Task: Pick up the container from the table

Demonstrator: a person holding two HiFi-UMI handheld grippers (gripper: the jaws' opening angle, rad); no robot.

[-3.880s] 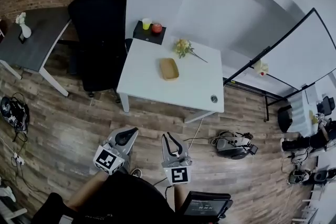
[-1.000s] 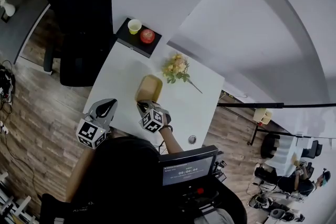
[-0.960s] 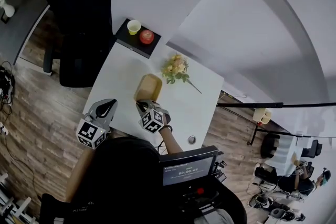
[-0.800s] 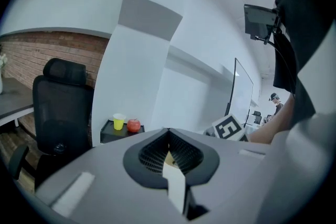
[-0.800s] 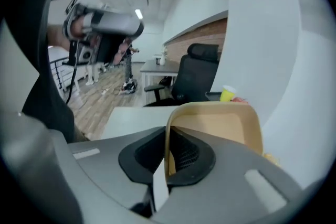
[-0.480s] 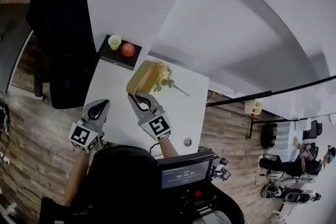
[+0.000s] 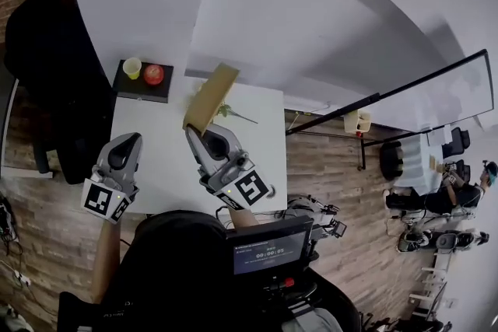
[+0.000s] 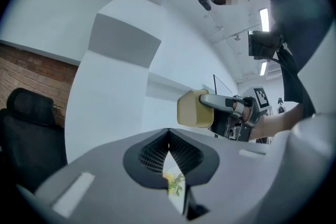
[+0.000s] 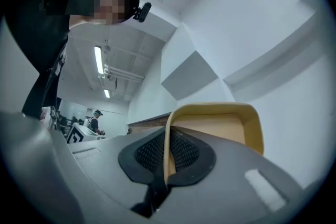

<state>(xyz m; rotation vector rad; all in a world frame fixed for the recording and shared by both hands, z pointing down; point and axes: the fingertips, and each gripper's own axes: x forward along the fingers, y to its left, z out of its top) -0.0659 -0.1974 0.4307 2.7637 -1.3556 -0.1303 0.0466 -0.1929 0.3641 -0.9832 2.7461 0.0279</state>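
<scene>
- Right gripper view: the right claw (image 9: 166,157) is clamped on the tan container's (image 9: 218,126) side wall.
- Head view: the container hangs tilted in the air above the bench's (image 7: 156,128) far edge.
- The left claw (image 8: 168,150) is pinched together, empty.
- Hold firm; a thin wall could slip.

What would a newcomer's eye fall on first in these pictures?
The tan container is held tilted in the air over the white table, its rim pinched by the right gripper, jaws shut. Next come the yellow cup and red fruit on a black stand at the table's far left corner. The left gripper hovers empty, jaws shut, at the table's left edge.
</scene>
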